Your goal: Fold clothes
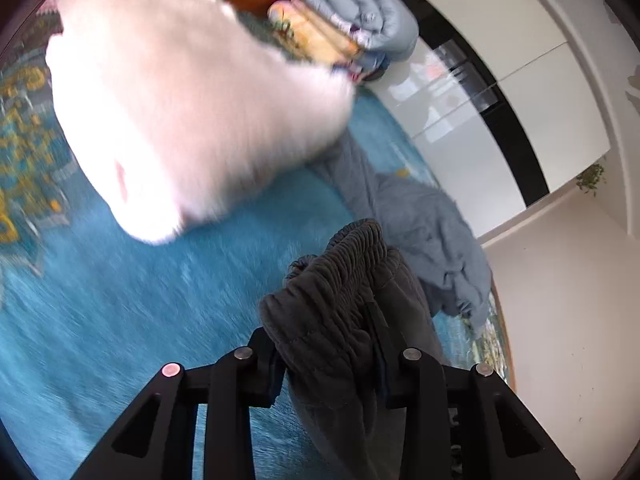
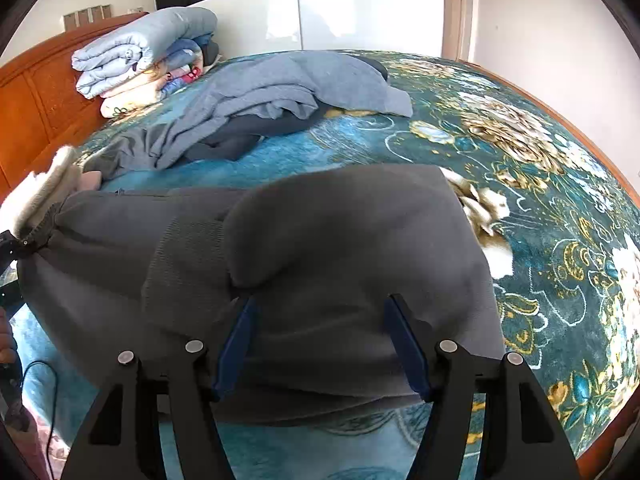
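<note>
A dark grey garment [image 2: 328,240] with a ribbed elastic waistband lies across the teal floral bedspread [image 2: 540,200]. My left gripper [image 1: 328,360] is shut on the bunched waistband [image 1: 340,280] and holds it up. That gripper shows at the far left edge of the right wrist view [image 2: 12,246]. My right gripper [image 2: 320,312] is open, its blue-padded fingers [image 2: 236,344] apart over the near edge of the grey garment. A blurred white fluffy garment [image 1: 192,100] lies beyond the left gripper.
A crumpled blue-grey garment [image 2: 288,88] lies over a dark one mid-bed. Folded quilts [image 2: 144,52] are stacked by the wooden headboard [image 2: 36,112]. White wardrobe doors [image 2: 360,16] stand behind the bed. A black cable [image 2: 44,384] lies at the lower left.
</note>
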Action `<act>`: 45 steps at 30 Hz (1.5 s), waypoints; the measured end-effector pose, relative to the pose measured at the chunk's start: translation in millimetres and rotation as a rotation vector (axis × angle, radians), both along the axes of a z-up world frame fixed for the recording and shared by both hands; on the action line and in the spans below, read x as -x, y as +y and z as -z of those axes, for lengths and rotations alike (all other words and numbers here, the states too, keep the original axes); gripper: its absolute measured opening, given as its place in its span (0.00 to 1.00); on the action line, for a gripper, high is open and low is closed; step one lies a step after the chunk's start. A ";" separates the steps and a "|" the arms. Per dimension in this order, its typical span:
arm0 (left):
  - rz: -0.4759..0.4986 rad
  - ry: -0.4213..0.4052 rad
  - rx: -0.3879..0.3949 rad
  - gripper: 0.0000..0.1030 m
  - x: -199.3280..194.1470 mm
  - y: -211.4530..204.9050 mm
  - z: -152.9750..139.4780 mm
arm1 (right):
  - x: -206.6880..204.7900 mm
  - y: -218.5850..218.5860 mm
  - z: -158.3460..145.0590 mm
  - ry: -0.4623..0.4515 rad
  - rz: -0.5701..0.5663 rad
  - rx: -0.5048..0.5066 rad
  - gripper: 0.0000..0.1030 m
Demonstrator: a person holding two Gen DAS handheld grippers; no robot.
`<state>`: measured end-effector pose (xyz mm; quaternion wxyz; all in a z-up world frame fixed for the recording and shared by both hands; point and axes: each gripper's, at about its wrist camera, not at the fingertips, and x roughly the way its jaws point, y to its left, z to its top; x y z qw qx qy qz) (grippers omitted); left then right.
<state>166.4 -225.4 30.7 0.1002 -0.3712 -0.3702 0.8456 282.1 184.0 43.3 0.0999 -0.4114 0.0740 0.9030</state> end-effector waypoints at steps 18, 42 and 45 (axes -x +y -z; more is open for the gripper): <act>0.257 0.497 0.701 0.36 -90.9 167.0 -151.9 | -13.2 -18.9 -16.4 0.114 -0.103 0.090 0.66; 0.754 0.416 0.683 0.75 -124.3 337.2 -110.4 | -104.3 99.5 7.4 0.244 0.193 0.276 0.66; 0.615 0.426 0.689 0.80 -119.7 280.8 -126.9 | -110.4 105.7 4.7 0.275 0.186 0.299 0.66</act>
